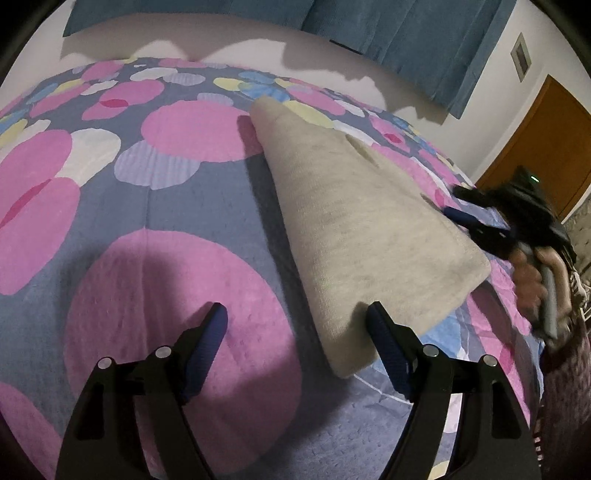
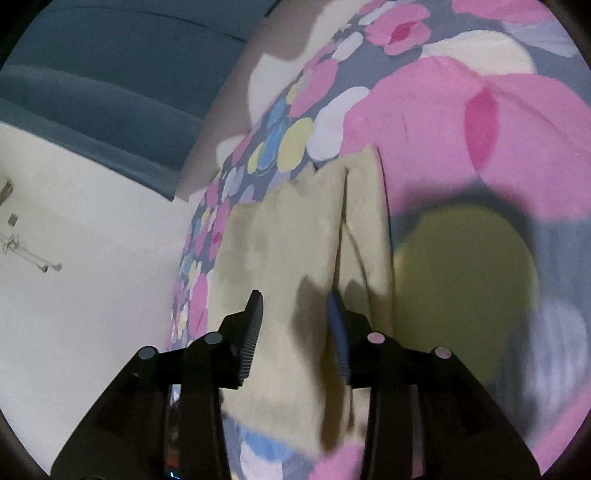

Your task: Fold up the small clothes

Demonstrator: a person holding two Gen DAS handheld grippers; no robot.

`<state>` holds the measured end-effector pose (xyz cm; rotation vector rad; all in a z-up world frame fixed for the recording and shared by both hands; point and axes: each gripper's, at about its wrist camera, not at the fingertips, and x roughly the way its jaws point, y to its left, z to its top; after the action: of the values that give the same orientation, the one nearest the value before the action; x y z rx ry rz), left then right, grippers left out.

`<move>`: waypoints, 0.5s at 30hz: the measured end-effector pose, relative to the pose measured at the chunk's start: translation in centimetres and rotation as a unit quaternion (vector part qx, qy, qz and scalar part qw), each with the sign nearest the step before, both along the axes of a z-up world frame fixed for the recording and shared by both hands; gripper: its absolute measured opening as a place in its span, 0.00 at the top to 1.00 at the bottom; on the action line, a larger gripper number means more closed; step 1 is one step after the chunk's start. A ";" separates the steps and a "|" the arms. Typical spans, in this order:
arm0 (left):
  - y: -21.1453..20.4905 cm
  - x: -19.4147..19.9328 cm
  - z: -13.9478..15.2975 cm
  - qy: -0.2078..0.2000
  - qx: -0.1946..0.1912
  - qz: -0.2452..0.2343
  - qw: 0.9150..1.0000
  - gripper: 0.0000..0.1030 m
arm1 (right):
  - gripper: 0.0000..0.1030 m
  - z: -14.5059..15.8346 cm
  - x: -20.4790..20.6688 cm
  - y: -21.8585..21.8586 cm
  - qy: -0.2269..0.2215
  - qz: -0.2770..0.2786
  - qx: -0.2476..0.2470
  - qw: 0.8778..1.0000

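A folded beige garment lies as a long strip on the flowered bedspread. My left gripper is open just above the bedspread. Its right finger sits against the garment's near corner, and its left finger hangs over a pink flower. At the far right, a hand holds my right gripper beside the garment's right edge. In the right wrist view the right gripper hovers over the garment with its jaws partly apart. Nothing is pinched between them, and a fold line runs up from its right finger.
The bedspread spreads wide to the left of the garment. Blue curtains hang behind the bed and a wooden door stands at the right. A white wall borders the bed's edge.
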<state>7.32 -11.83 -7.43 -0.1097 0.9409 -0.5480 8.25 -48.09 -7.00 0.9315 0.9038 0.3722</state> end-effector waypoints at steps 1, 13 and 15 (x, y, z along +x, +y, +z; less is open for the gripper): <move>0.0 0.0 0.0 0.000 -0.002 0.000 1.000 0.26 | 0.64 -0.4 1.2 0.2 0.006 0.005 -0.003 1.000; 0.1 -0.1 0.2 0.000 -0.014 0.003 1.000 0.24 | 0.95 -1.2 8.3 2.2 0.006 0.060 -0.020 0.998; 0.1 -0.3 0.4 -0.004 -0.016 0.004 1.000 0.24 | 0.96 0.0 7.8 2.0 -0.012 0.050 -0.039 0.998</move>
<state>7.05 -11.75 -7.06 -0.1398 0.9243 -0.5558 16.10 -46.13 -6.99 0.8098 0.9383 0.4306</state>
